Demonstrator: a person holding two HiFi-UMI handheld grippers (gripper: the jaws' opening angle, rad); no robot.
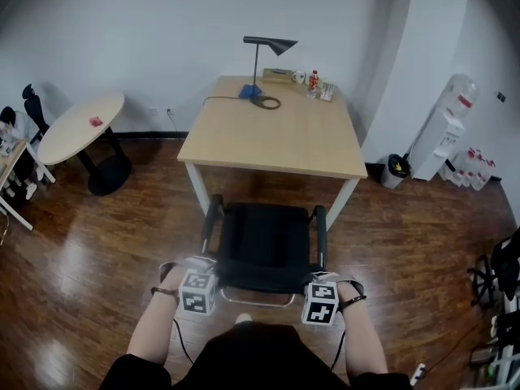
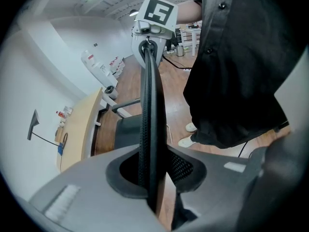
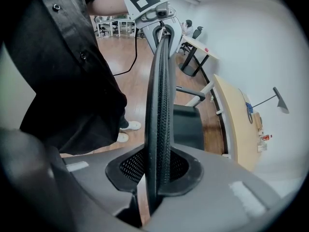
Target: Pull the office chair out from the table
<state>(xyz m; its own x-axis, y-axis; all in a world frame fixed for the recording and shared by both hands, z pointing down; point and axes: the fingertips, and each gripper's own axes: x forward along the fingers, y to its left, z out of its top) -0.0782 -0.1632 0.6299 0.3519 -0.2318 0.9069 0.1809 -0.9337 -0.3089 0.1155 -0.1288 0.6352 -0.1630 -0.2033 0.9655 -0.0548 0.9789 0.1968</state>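
left gripper (image 2: 153,180), right gripper (image 3: 154,178) clamping chair back (image 3: 160,105)

left tool (image 1: 200,273), right tool (image 1: 322,283), both clamped

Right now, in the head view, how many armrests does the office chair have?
2. The left armrest sits on the left side of the office chair, the right armrest on its right side, both near the wooden table. None looks hidden.
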